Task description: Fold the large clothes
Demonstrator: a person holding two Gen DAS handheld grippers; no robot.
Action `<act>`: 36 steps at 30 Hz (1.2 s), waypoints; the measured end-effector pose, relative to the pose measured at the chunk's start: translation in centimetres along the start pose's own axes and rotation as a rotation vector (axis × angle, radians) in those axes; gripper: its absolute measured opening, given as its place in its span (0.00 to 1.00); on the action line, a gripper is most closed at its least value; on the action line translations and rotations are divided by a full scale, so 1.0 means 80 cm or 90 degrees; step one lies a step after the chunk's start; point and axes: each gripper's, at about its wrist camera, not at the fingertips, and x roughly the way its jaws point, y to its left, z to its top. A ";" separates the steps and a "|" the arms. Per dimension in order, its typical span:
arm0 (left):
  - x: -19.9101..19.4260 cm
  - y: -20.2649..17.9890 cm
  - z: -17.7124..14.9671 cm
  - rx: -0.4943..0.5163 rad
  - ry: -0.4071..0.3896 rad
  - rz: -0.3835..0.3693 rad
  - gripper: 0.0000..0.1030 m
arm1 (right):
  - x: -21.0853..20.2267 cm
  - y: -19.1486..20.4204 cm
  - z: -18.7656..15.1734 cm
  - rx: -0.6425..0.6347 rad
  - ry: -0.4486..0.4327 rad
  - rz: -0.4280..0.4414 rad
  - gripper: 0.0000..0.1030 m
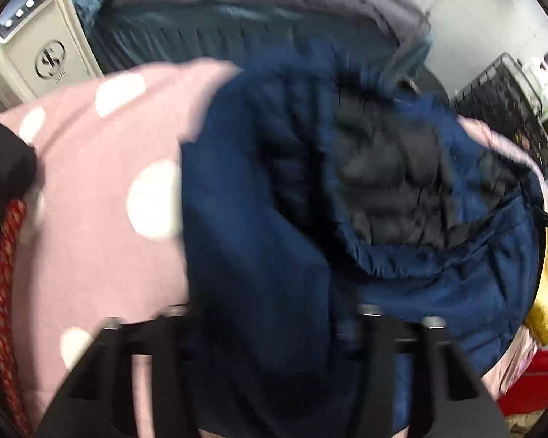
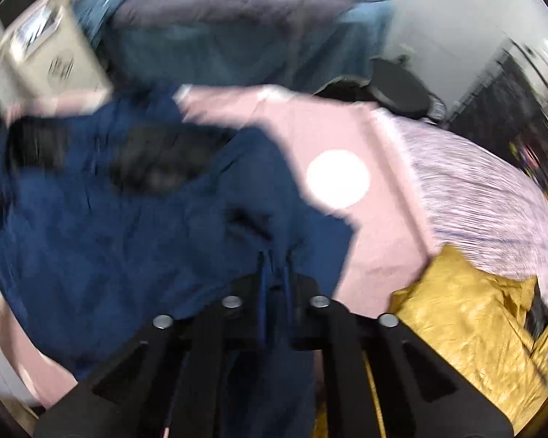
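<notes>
Below, the right gripper (image 2: 274,277) is pinched tight on one navy padded jacket (image 2: 102,241); the left gripper (image 1: 274,314) holds its fabric too, atop one pink white-dotted sheet (image 1: 91,182).

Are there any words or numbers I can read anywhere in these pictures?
No words or numbers can be read.
Cream cabinet: a round emblem with a small line of lettering under it, too blurred to read.
The same cabinet in the right wrist view: only a smeared mark.
Blue jacket, pink spotted sheet, gold fabric: no writing.
</notes>
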 end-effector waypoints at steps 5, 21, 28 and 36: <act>0.000 0.037 0.040 -0.079 -0.021 -0.051 0.33 | 0.016 -0.086 0.013 0.200 0.005 0.057 0.01; -0.006 0.076 0.059 -0.210 -0.042 -0.038 0.95 | 0.046 -0.114 -0.007 0.305 0.021 0.015 0.59; -0.047 0.054 0.085 -0.150 -0.094 0.064 0.94 | -0.001 -0.064 -0.001 0.167 -0.035 -0.052 0.60; -0.072 -0.029 0.072 -0.069 -0.165 -0.064 0.94 | -0.048 0.001 -0.016 0.085 -0.106 -0.036 0.60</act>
